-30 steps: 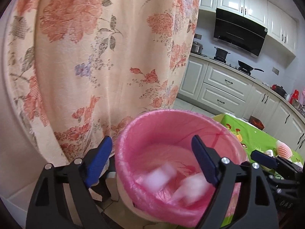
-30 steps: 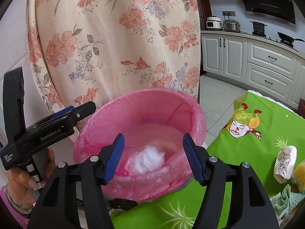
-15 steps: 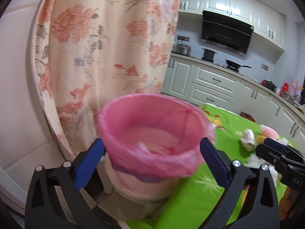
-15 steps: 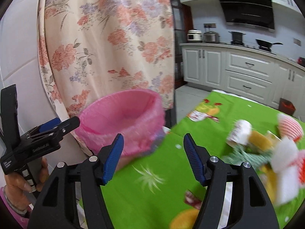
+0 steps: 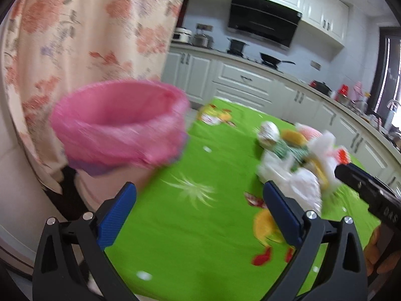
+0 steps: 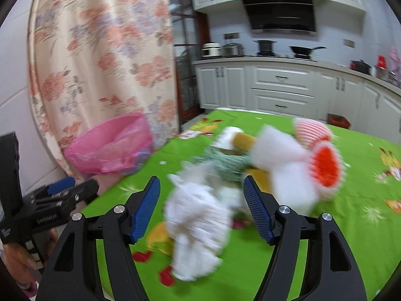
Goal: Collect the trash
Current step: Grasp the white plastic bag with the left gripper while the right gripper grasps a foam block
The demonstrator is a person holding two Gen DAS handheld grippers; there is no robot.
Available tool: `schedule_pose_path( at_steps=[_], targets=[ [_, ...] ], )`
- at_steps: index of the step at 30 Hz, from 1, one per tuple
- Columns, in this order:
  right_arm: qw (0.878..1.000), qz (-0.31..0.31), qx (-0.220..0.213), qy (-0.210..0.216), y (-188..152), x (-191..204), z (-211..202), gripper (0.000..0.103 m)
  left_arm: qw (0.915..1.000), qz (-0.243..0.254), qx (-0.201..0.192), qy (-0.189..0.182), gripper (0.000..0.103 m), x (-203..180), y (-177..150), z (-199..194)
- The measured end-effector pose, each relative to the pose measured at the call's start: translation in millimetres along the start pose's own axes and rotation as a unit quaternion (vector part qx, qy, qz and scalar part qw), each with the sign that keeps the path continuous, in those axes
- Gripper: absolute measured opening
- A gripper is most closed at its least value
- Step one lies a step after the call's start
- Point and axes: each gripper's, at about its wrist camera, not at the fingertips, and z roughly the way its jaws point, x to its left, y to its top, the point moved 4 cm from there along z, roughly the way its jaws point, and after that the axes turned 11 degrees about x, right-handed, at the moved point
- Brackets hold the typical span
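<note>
A bin lined with a pink bag [image 5: 120, 125] [image 6: 110, 148] stands off the left edge of the green-clothed table [image 5: 188, 225]. A blurred trash pile [image 5: 295, 158] [image 6: 250, 163] lies on the cloth: white crumpled paper [image 6: 198, 215], a green-white wrapper [image 6: 225, 163], red and pink foam nets [image 6: 325, 168]. My left gripper [image 5: 200, 213] hangs open over bare cloth, with nothing between its fingers. My right gripper [image 6: 201, 200] points at the pile with its jaws opening. The white paper shows between its fingers, but the pads do not press on it.
A floral curtain [image 5: 87, 37] hangs behind the bin. White kitchen cabinets [image 5: 250, 82] and a counter with pots run along the far wall. A person's hand [image 6: 22, 258] holds the left gripper's handle at the lower left of the right wrist view.
White scraps were dropping into the bin a second ago. Both grippers have swung right, away from the bin, over the table toward the pile. The left jaws have widened.
</note>
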Motion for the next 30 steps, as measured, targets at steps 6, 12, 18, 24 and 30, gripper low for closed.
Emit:
schedule_pose_path(
  at_steps=[6,12,18,24,30],
  targets=[
    [0.998,0.051,0.005,-0.041,-17,-52,-9,0.066,0.9978,0.056,0.024,-0.026,0.098,-56,-18,13],
    [0.995,0.082,0.004,-0.061,-24,-80,-13,0.066,0.9943,0.093,0.035,-0.037,0.098,-93,-25,25],
    [0.991,0.09,0.027,-0.097,-34,-98,-5,0.066,0.9939,0.076,0.056,-0.055,0.098,-113,-15,47],
    [0.987,0.108,0.035,-0.115,-38,-115,-4,0.066,0.9935,0.065,0.072,-0.059,0.098,-133,-10,71],
    [0.98,0.132,0.041,-0.14,-38,-140,-2,0.066,0.9923,0.071,0.084,-0.057,0.093,-147,-11,90]
  ],
)
